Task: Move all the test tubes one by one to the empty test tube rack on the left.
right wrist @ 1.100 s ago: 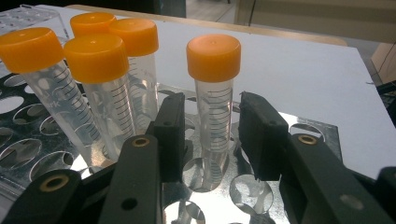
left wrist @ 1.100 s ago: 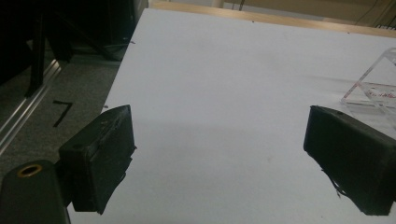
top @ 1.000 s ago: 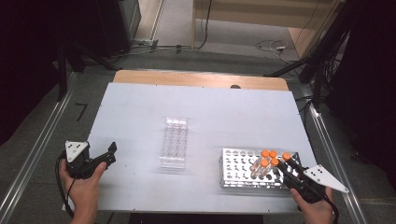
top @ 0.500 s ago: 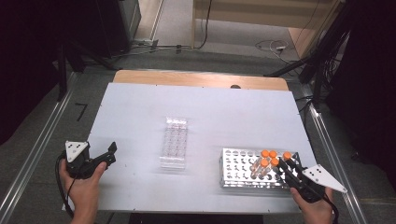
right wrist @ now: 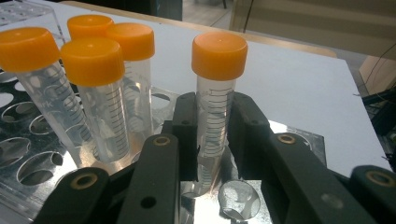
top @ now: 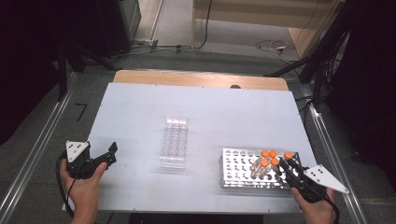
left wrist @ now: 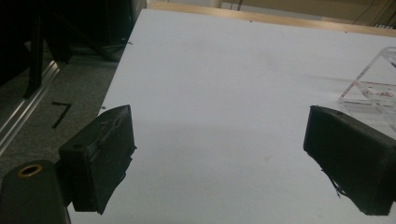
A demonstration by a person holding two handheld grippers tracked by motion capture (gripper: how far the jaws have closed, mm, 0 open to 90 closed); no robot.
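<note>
My right gripper (right wrist: 212,140) has just been closing, and its jaws now pinch the clear graduated body of an orange-capped centrifuge tube (right wrist: 215,93), below the cap. That tube stands upright in a hole at the right-hand end of the metal tube rack (top: 233,164), nearest the gripper. In the high view the same gripper (top: 286,164) reaches in from the table's near right corner.

Four more orange-capped tubes (right wrist: 95,93) stand clustered just beside the held one, leaning slightly in their holes, so there is little room on that side.

My left gripper (left wrist: 219,154) hangs with its jaws spread wide and nothing between them, over bare white table (left wrist: 210,70). From above it (top: 100,158) sits near the front left edge, well apart from the metal rack.

Between the two hands lies a clear plastic rack (top: 173,142), apparently empty; one corner of it shows by my left jaw.

I judge this to be the grasp step of moving a tube, probably toward the clear rack. The next move calls for a straight lift along the tube's axis until its tip clears the hole, keeping off the neighbouring caps.
</note>
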